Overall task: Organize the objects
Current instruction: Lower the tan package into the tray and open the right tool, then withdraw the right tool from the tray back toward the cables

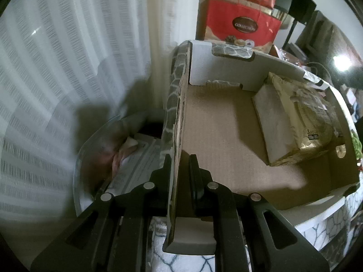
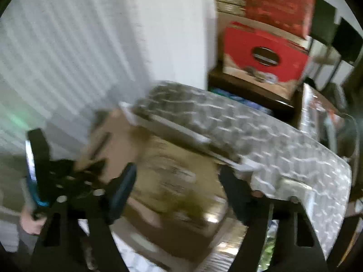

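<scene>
- Cardboard makes up the main object: a shallow open box (image 1: 226, 136) with a plain brown floor and a grey stone-pattern print on its outer walls.
- Seen from the left wrist camera, the left gripper (image 1: 180, 161) is clamped tight on the box's left wall, one black finger outside the wall and one inside.
- Inside the box, against its right wall, lies a cream and gold wrapped package (image 1: 295, 117), tilted slightly on its side.
- To the left of the box, lower down, sits a clear plastic container (image 1: 95, 149) holding papers and something pinkish; its contents are hard to make out.
- White striped curtains (image 1: 56, 79) fill the left of the view.
- Behind the box, red gift boxes (image 1: 242, 22) are stacked on a dark shelf.
- A white fabric with dark line pattern (image 1: 192, 263) shows below the gripper.
- The right wrist view is blurred by motion.
- In it, the right gripper (image 2: 179, 185) stands apart, with nothing pressed between its two dark fingers.
- Below and beyond those fingers is the box (image 2: 249, 131), its stone-pattern wall running across the right side, with the package (image 2: 172, 181) lying inside.
- At the left of that view, a person's hand (image 2: 31, 222) holds the left gripper (image 2: 88, 170) at the box's far wall.
</scene>
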A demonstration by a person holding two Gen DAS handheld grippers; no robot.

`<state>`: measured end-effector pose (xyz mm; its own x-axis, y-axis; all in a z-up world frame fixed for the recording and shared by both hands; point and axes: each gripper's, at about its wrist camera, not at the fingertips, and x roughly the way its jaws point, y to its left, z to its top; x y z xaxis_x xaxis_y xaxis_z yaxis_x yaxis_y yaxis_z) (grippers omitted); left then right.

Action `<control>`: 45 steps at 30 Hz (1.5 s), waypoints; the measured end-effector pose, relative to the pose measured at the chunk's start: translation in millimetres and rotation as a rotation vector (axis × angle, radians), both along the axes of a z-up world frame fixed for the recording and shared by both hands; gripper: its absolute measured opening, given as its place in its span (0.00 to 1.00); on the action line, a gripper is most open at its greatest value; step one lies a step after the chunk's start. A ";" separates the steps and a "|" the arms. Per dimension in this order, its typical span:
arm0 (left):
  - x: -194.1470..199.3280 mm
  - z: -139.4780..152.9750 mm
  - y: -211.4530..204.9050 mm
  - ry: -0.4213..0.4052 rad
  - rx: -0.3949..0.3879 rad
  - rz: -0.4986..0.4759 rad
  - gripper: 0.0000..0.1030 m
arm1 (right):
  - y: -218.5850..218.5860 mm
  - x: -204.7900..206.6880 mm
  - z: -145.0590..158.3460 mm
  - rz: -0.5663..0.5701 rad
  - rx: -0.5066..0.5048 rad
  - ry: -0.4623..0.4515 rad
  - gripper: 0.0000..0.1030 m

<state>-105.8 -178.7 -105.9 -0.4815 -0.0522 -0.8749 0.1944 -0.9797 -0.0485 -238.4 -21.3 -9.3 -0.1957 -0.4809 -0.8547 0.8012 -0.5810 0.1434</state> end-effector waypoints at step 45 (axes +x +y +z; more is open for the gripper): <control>0.2 -0.5 -0.4 0.001 0.003 0.062 0.12 | 2.3 -28.9 -22.2 -0.148 0.160 0.022 0.46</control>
